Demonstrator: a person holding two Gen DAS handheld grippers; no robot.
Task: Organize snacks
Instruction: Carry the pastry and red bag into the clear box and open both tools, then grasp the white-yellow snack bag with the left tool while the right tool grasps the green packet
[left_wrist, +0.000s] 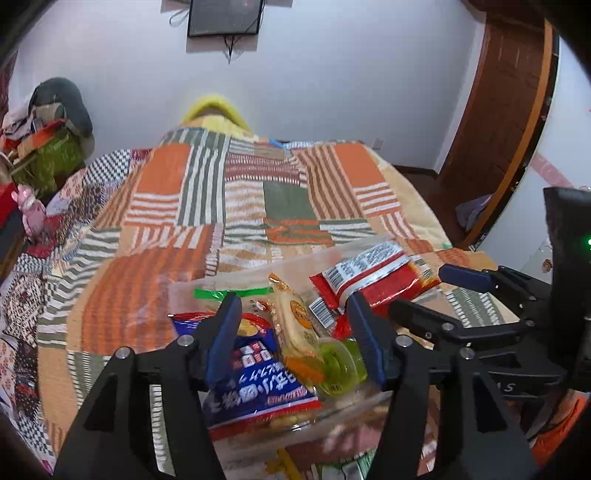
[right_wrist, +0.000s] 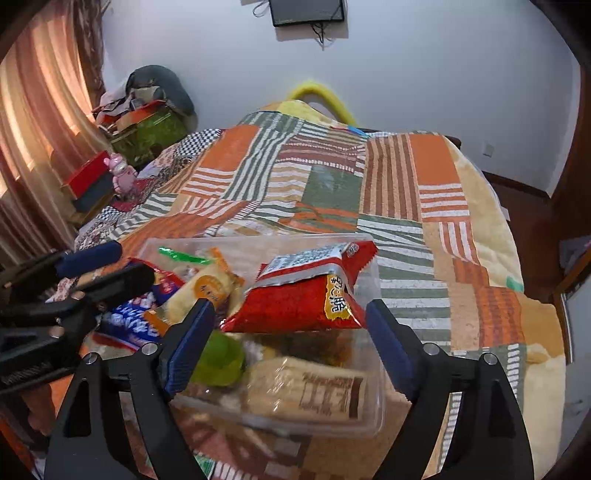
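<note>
A clear plastic tray (right_wrist: 373, 417) full of snacks sits on the patchwork bedspread. In it lie a red snack bag (right_wrist: 295, 299), a blue and red bag (left_wrist: 258, 387), a yellow wrapped cake (left_wrist: 295, 325), a green jelly cup (left_wrist: 334, 363) and a beige wrapped cake (right_wrist: 314, 387). My left gripper (left_wrist: 291, 325) is open over the tray's left side, its fingers on either side of the yellow cake and the jelly cup. My right gripper (right_wrist: 288, 332) is open around the red bag, which lies on top. Each gripper also shows in the other's view.
The patchwork bedspread (right_wrist: 332, 177) stretches far behind the tray. A heap of clothes and boxes (right_wrist: 147, 110) and a pink toy (right_wrist: 120, 173) stand at the far left by the curtain. A wooden door (left_wrist: 498, 110) is at the right.
</note>
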